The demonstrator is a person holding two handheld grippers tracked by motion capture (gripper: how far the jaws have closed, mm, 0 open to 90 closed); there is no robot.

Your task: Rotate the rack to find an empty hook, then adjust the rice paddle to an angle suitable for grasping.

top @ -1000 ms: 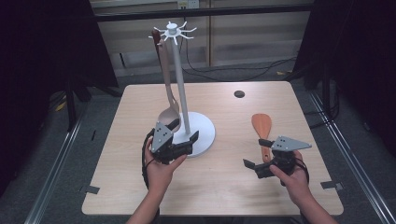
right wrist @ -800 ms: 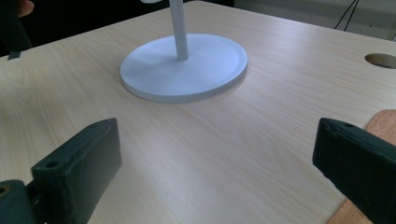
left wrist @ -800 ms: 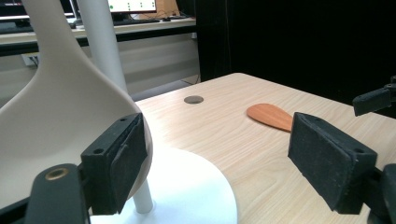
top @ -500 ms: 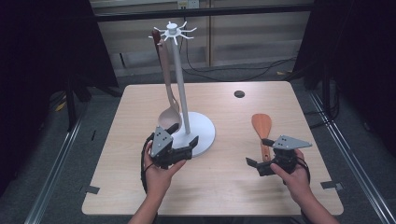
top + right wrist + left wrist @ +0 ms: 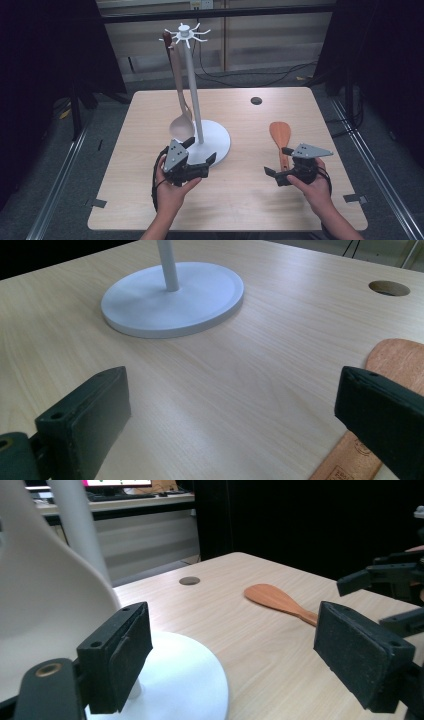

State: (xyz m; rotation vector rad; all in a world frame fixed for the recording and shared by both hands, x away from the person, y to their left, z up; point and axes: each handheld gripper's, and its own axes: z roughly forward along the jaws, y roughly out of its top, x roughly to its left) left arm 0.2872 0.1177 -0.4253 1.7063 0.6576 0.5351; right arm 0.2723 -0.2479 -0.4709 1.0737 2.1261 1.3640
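A white utensil stand [image 5: 193, 90] rises from a round base [image 5: 217, 142] on the wooden table. A cream spoon [image 5: 181, 125] hangs from one of its top hooks, its bowl just above the base. My left gripper [image 5: 200, 150] sits at the base's near edge beside the spoon bowl [image 5: 45, 605]. Its jaws have just been opening and hold nothing; it is open [image 5: 240, 665]. A wooden spatula [image 5: 280, 137] lies flat at the right. My right gripper [image 5: 278, 161] is open [image 5: 232, 420] at the spatula's handle end, with the spatula [image 5: 395, 360] by its right jaw, not gripped.
A small round hole [image 5: 256, 100] sits in the table top behind the spatula. Bare wood lies between the stand's base [image 5: 175, 295] and the spatula. Dark floor, metal rails and cables surround the table.
The left gripper's jaws stand slightly wider than before. Both hands stay almost where they were.
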